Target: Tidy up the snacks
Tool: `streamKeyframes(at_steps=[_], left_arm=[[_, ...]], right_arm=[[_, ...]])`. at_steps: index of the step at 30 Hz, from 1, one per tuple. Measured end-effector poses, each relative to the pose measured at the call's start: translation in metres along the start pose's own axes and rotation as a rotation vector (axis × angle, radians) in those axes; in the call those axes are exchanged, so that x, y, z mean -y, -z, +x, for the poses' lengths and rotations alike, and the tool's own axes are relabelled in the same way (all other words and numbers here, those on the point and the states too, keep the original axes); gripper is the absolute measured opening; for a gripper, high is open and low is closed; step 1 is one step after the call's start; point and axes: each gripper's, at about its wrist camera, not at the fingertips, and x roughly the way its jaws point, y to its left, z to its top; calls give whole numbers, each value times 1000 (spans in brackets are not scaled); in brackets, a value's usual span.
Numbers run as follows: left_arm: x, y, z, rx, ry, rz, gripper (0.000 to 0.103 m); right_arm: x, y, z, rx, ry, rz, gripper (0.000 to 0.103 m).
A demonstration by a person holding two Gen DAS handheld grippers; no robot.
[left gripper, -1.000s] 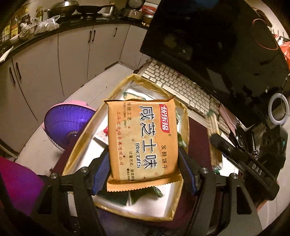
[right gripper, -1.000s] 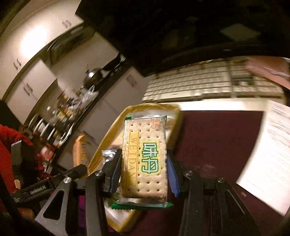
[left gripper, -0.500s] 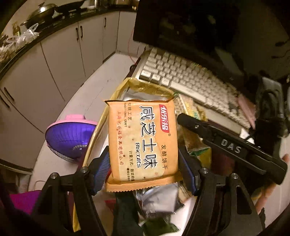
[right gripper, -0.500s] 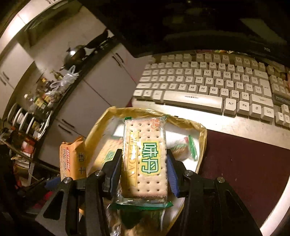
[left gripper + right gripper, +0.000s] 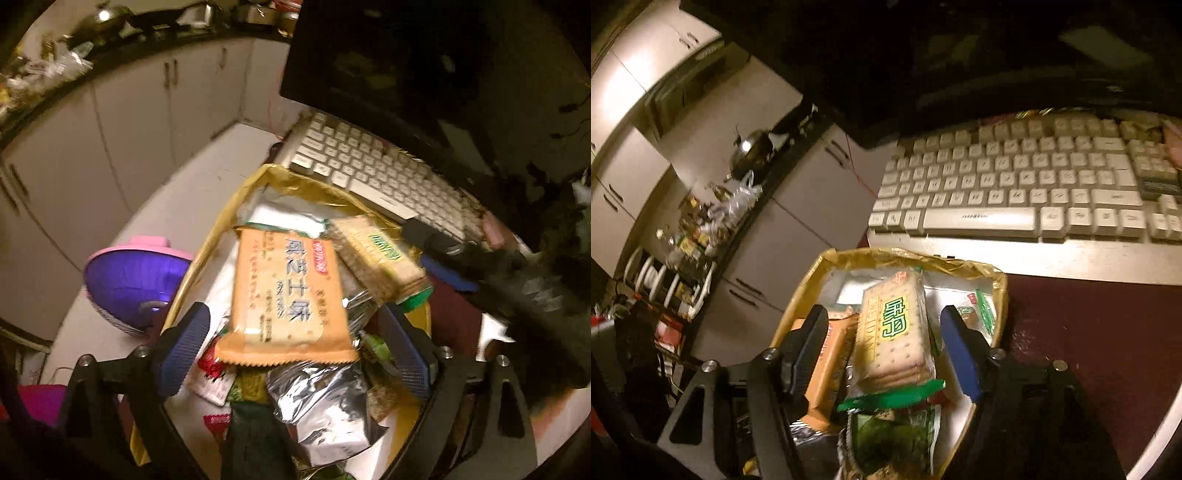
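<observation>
While both sets of jaws are opening, the two biscuit packs lie loose between the blue pads, gripped by neither. The left hand-held gripper (image 5: pixel 291 347) stands wide over the gold tray (image 5: pixel 207 251), and one orange biscuit pack (image 5: pixel 288 295) rests on the heap of snacks inside, clear of both pads. Just right of it, touching its upper edge, lies one clear cracker pack with a green label (image 5: pixel 376 258), with the right hand-held gripper (image 5: pixel 886 350) open around it; in the right wrist view its pads stand off either side of that pack (image 5: pixel 894 328). Under the two packs sit one crumpled silver wrapper (image 5: pixel 325 406) and several small red and green sachets, too jumbled to count. The tray sits at the counter's left edge, its far rim just short of one white keyboard (image 5: pixel 1015 184), with one dark monitor (image 5: pixel 388 55) behind. One purple fan (image 5: pixel 129 288) stands on the floor to the tray's left.
</observation>
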Motion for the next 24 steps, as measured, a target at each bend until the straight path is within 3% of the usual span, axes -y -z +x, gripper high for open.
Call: streamKeyframes(at_steps=[2, 4, 6, 9, 12, 14, 17, 19, 24], left_arm=[[8, 5, 4, -35, -41, 47, 92], [12, 13, -12, 48, -41, 65, 92], [10, 25, -31, 129, -13, 2, 93], [16, 39, -39, 121, -23, 4, 93], [22, 56, -60, 203, -20, 6, 93], [23, 63, -67, 222, -8, -4, 93], [26, 75, -67, 212, -70, 16, 93], [24, 83, -72, 218, -73, -6, 93], [21, 100, -83, 202, -115, -15, 93]], right_arm=[[-1, 1, -10, 5, -37, 14, 67], [-2, 3, -18, 11, -54, 22, 67], [-3, 9, -31, 31, -58, 15, 67], [-4, 20, -47, 47, -74, 25, 70], [-4, 28, -58, 27, -104, 41, 70], [-6, 34, -64, 36, -86, 30, 70], [-5, 46, -70, 25, -63, 31, 70], [-4, 55, -73, 6, -51, 36, 70], [1, 79, -78, -22, 44, 55, 70]])
